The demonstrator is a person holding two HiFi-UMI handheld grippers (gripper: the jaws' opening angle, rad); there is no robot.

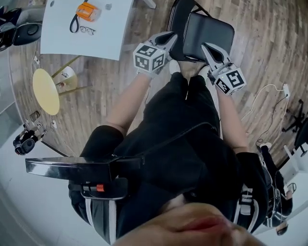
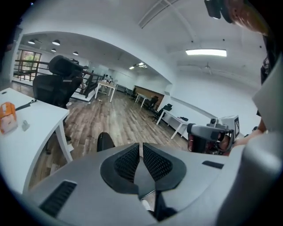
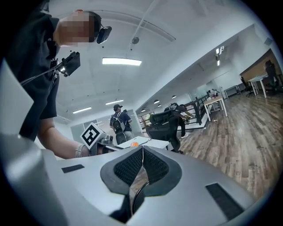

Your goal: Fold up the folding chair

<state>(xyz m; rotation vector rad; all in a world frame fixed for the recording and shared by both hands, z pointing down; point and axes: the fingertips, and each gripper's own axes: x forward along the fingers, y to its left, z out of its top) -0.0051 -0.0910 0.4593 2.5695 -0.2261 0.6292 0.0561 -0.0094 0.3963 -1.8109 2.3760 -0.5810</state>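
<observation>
The black folding chair (image 1: pixel 208 30) stands unfolded on the wood floor in front of my feet, seat flat, in the head view. My left gripper (image 1: pixel 172 35) hovers at the seat's left edge with its jaws shut and nothing between them. My right gripper (image 1: pixel 206 47) is over the seat's near edge, also shut and empty. Whether either touches the chair I cannot tell. In the left gripper view the shut left gripper (image 2: pixel 141 149) points across the room, with a dark rounded chair part (image 2: pixel 105 142) just beyond it. The right gripper (image 3: pixel 142 152) shows its pads pressed together.
A white table (image 1: pixel 103 33) with an orange object (image 1: pixel 88 10) and glasses stands at the far left. A round yellow stool (image 1: pixel 45 90) sits to the left. A white cable (image 1: pixel 269 96) lies on the floor at the right. A black office chair (image 2: pixel 57 84) stands by the table.
</observation>
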